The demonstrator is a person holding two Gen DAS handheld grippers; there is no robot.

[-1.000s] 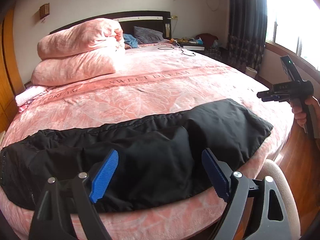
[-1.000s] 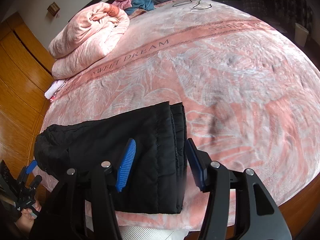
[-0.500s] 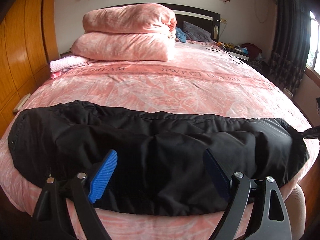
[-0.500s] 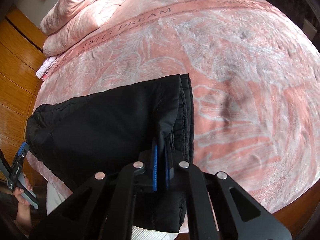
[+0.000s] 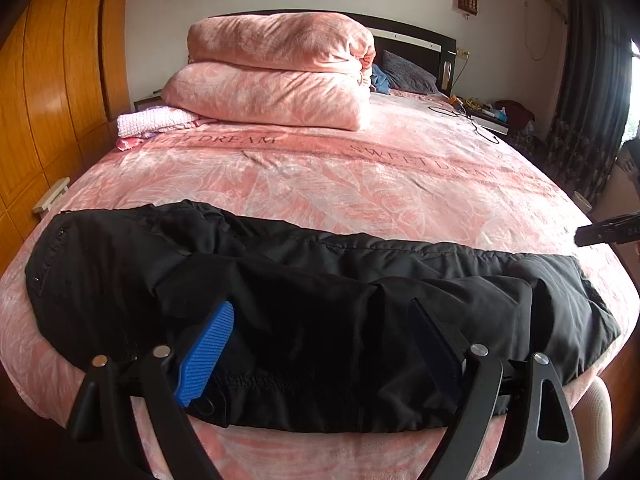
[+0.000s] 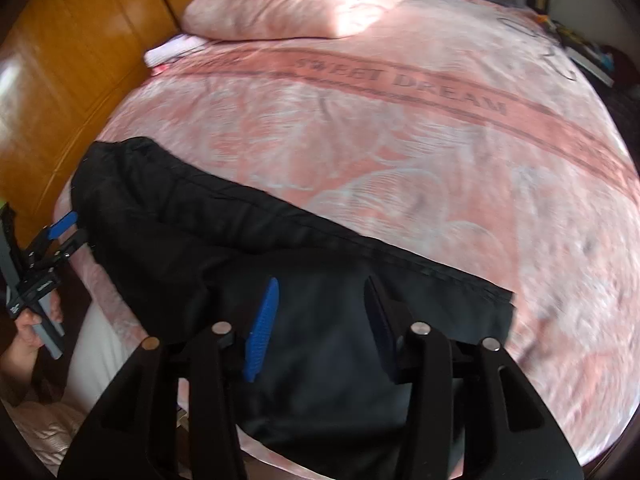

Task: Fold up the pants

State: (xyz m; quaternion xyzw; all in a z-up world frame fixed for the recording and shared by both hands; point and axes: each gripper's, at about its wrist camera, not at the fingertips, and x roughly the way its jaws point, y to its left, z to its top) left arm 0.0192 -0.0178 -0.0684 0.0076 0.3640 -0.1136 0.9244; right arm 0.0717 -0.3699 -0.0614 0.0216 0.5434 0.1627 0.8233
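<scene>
Now pants (image 5: 320, 312) lie lengthwise along the bed's (image 5: 360, 184) near edge for folding; our left claw (image 5: 316, 344) gapes empty, right claw (image 6: 320, 320) opening, empty.

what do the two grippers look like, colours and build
Both are alike: the left gripper and right gripper have black angular arms with round silver pivot pins and ribbed blue finger pads. The handle is grey, under a black body with small white lettering.
</scene>
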